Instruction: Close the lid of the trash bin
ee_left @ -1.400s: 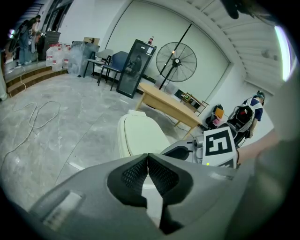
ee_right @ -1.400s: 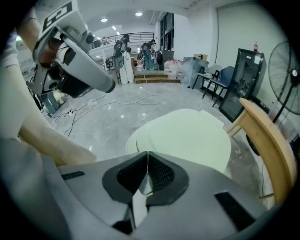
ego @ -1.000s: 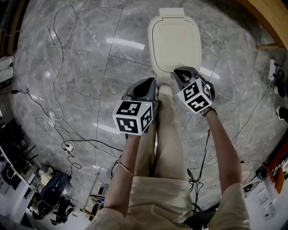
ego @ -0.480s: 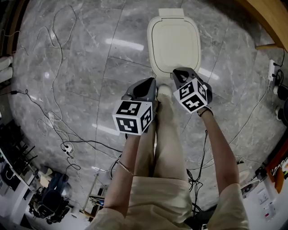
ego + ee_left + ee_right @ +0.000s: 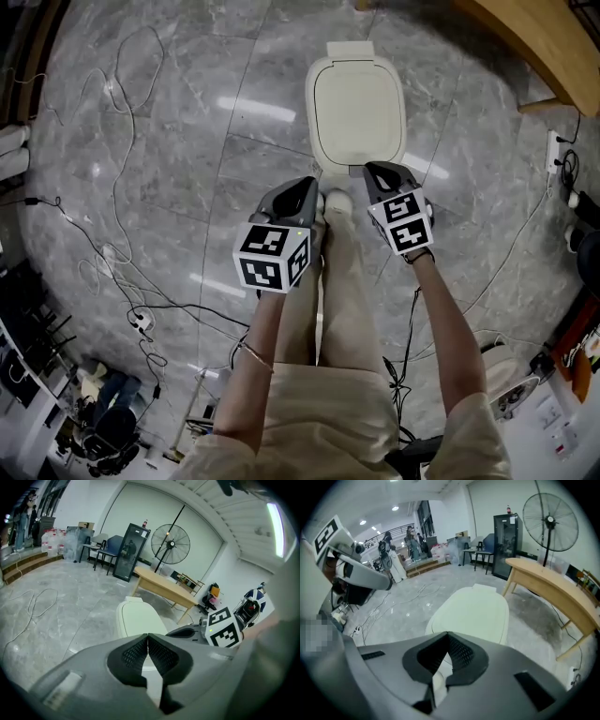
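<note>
The cream trash bin (image 5: 356,108) stands on the marble floor with its lid lying flat and down; it also shows as the bin (image 5: 138,618) and the bin (image 5: 473,611) in the two gripper views. My left gripper (image 5: 307,186) hovers just short of the bin's near edge, to its left, with jaws shut on nothing. My right gripper (image 5: 375,170) hangs over the bin's near rim, also shut and empty. In each gripper view the pads meet at the tip: left gripper (image 5: 148,634), right gripper (image 5: 448,633). Neither gripper touches the lid.
The person's legs and a shoe (image 5: 336,200) are between the grippers, at the bin's foot. A wooden table (image 5: 525,47) stands at the back right. Cables (image 5: 103,234) and a power strip (image 5: 141,323) lie on the floor at left. A fan (image 5: 171,544) stands beyond.
Both grippers have lifted away from the bin's front edge, and the right one has rolled so its marker cube faces differently. The lid stays down.
</note>
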### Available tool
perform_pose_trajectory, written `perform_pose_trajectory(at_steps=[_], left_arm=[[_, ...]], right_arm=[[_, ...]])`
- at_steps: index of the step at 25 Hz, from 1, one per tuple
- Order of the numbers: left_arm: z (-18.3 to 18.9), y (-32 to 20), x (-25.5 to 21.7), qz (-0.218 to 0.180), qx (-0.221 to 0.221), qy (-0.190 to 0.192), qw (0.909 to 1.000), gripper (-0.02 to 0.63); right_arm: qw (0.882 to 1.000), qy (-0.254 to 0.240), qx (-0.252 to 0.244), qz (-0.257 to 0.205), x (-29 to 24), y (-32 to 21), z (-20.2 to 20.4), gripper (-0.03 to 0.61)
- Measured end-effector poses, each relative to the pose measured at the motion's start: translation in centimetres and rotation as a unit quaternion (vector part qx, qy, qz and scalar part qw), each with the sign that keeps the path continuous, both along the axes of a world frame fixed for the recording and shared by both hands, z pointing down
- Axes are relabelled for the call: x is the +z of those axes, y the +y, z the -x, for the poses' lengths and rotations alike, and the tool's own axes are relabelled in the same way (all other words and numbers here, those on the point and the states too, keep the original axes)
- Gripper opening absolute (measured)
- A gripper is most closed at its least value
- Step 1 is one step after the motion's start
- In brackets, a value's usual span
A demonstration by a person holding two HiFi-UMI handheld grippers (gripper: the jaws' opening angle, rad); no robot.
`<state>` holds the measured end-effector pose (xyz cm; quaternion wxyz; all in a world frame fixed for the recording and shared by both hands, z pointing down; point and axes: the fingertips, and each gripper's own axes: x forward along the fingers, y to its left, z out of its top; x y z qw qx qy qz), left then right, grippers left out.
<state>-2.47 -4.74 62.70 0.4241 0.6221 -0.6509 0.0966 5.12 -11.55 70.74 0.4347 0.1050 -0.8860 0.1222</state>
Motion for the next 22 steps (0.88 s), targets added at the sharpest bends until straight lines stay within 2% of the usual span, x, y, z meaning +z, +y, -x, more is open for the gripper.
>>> perform_pose_trajectory(at_steps=[7,14,22], left_arm=[[0.6,-0.7,-4.6,-0.036,0.008,-0.017,0.9992,0.023],[0.6,-2.1,-10.3,-0.082,0.011,-0.021,0.9963,0.023],[0.1,-2.1,-16.1,-0.121,0.058,-0.045,0.9899,0.023]], right_arm=[[0.996,-0.057,0.063,0.007,-6.3,-0.7,-0.1,0.005],[0.989,-0.115,0.095,0.009,-13.7,-0.7,0.7,0.005],[0.978,-0.174,0.118,0.004,-21.2,-1.0,1.2,0.005]])
